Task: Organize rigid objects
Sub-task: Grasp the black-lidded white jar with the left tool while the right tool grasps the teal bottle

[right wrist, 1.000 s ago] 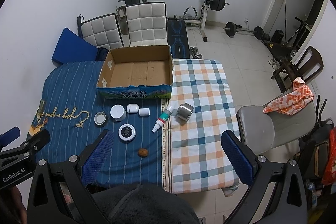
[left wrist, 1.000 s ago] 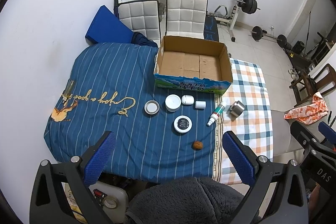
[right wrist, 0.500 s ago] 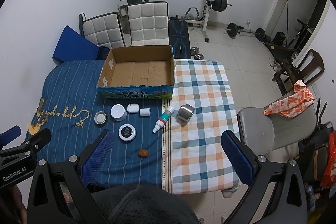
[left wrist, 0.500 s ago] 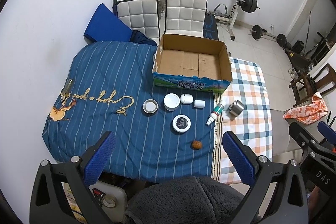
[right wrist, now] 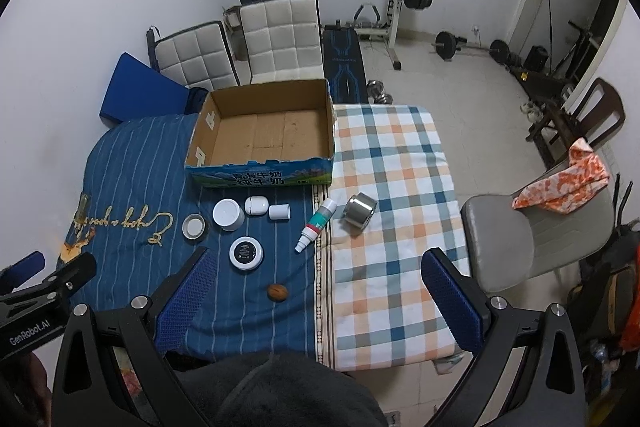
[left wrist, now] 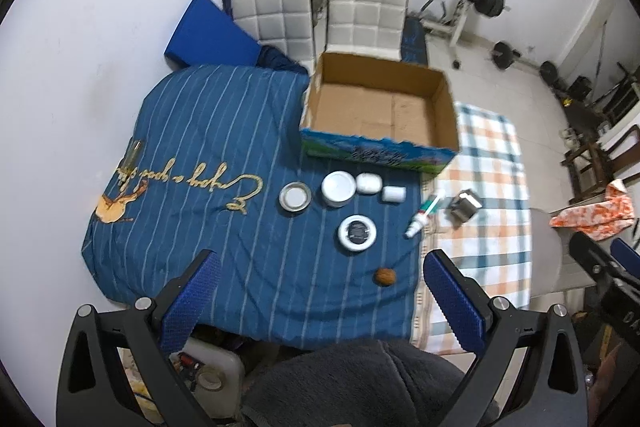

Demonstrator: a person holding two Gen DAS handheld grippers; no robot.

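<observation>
- Spray bottle (right wrist: pixel 315 223) is the only long thing in the bunch. It lies flat on the surface, ahead of the right claw (right wrist: pixel 320 291) between its two blue pads, long axis on a diagonal, white nozzle end toward the claw and the fat end angled off toward the metal cup (right wrist: pixel 360 210).
- The cup lies on its side on the checkered cloth (right wrist: pixel 400 187), just right of the bottle, open end facing the claw.
- Left of the bottle: a white jar (right wrist: pixel 227 214), a rounded white pot (right wrist: pixel 256 205), a small white cylinder (right wrist: pixel 279 212), a shallow tin (right wrist: pixel 194 226), plus a black-topped jar (right wrist: pixel 246 253) and a brown nut (right wrist: pixel 277 292) nearer the claw. All sit apart from each other.
- The open cardboard box (right wrist: pixel 260 171) sits beyond them, bare cardboard floor showing.
- Both claws hang above the surface, spread wide, nothing between the pads. Same goes for the left claw (left wrist: pixel 320 291).
- The right view shows the whole checkered cloth and a grey chair (right wrist: pixel 520 239); the left view cuts that side short but shows more of the blue striped cover (left wrist: pixel 208 155) and its gold lettering.
- The left view is a bit smeared, so the box print is unreadable there.
- A dark fuzzy sleeve hides the near edge of the surface in both views.
</observation>
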